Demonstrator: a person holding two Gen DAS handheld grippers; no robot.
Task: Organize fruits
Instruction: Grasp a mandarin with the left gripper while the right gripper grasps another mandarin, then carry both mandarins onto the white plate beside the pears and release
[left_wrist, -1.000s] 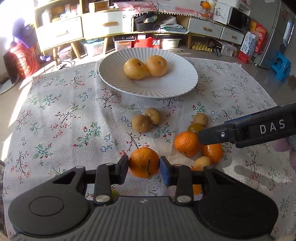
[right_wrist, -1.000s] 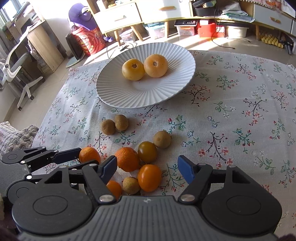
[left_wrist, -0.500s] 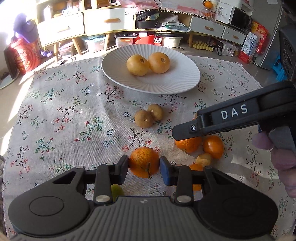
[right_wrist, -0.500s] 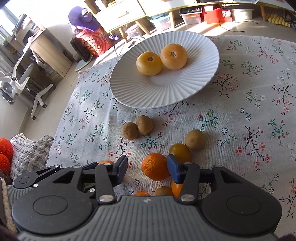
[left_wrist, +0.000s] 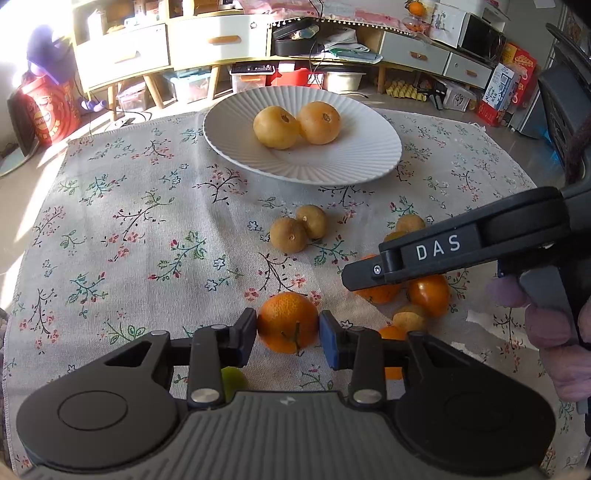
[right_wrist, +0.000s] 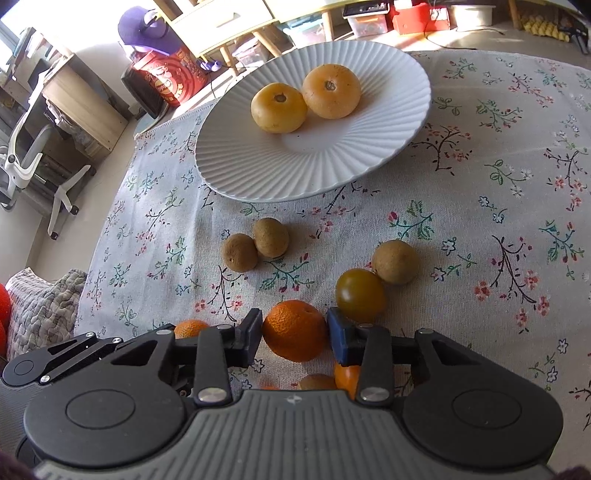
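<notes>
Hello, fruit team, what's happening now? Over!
Left gripper shut on one tangerine. Right gripper closing around another tangerine, pads touching. White plate holds two yellow fruits. Greenish tomato crowds the right finger.

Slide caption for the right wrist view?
Right gripper jaws closing around a mandarin; two yellow fruits sit on the white plate.

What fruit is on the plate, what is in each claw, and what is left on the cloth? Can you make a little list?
plate: two yellow-orange fruits
left claw: shut on a mandarin
right claw: closing around another mandarin
cloth: brown fruits, a greenish tomato, more orange fruit
</notes>
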